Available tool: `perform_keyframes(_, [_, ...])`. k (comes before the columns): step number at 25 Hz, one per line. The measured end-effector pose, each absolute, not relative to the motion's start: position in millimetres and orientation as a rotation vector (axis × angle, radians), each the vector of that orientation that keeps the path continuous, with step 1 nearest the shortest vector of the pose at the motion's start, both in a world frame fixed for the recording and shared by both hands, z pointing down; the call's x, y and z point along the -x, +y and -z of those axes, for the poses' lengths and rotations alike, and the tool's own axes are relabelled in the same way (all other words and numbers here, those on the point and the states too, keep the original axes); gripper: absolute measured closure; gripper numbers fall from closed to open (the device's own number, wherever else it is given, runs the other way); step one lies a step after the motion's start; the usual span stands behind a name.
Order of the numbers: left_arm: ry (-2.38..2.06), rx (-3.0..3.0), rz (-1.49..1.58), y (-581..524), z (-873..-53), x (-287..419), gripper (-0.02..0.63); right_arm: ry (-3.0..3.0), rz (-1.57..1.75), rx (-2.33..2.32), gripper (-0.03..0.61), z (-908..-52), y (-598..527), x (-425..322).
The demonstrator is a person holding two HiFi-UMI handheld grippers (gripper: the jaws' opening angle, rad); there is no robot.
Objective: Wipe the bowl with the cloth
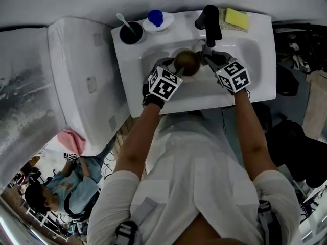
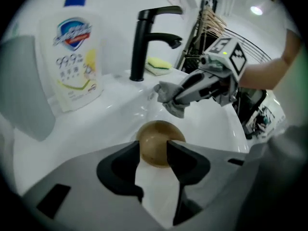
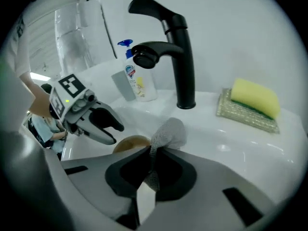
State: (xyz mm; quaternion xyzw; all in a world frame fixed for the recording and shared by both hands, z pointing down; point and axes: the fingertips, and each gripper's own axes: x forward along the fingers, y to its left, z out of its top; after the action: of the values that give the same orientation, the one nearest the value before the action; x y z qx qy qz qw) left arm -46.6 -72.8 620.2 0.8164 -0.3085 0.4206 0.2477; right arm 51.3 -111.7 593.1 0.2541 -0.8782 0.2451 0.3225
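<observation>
A person's white shirt (image 1: 199, 177) fills the bottom of the head view, with both forearms reaching up to a white sink (image 1: 258, 55). The brown bowl (image 1: 187, 63) sits in the basin at upper centre, its rounded outside showing; which way its opening faces is unclear. The left gripper (image 2: 154, 148) has its jaws spread and empty, the bowl just beyond their tips. The right gripper (image 3: 153, 155) is pinched tight on a grey cloth (image 3: 169, 131), held clear of the bowl. At upper left of the left gripper view, a white soap bottle (image 2: 77, 61) reads "99.9%" under a blue shield logo. A black cup (image 1: 131, 33) holds a toothbrush (image 1: 124, 19).
</observation>
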Motion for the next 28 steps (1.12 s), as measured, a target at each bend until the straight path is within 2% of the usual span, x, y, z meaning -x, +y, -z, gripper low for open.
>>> perform_keyframes(5, [-0.534,-2.395,-1.359,-39,-626,4,0.389,-2.24,-0.652,-0.717,0.534,-606,-105,-67])
perform_keyframes(10, [-0.42,-2.352,-1.581,-28,-656,-22,0.39,-2.219,-0.714,-0.737,0.534,-612,-98,-71])
perform_keyframes(13, [-0.418,-2.314,-1.685,-30,-672,-27,0.465,-2.216,-0.725,-0.738,0.534,-612,-92,-74])
perform_keyframes(15, [-0.407,-2.296,-1.702,-29,-679,-29,0.565,-2.217,-0.727,-0.742,0.534,-612,-88,-77])
perform_keyframes(18, [-0.421,-2.293,-1.487,-33,-664,-37,0.576,-2.242,-0.736,-0.78,0.534,-601,-86,-85])
perform_keyframes(21, [-0.445,-2.212,-0.934,-48,-619,-50,0.592,-2.35,-0.769,-0.869,0.534,-569,-92,-90])
perform_keyframes(23, [-0.429,-2.142,-0.677,-58,-593,-52,0.592,-2.448,-0.796,-0.936,0.535,-542,-96,-87])
perform_keyframes(28, [-0.386,-2.106,-0.56,-61,-575,-46,0.592,-2.472,-0.691,-0.872,0.534,-524,-89,-58])
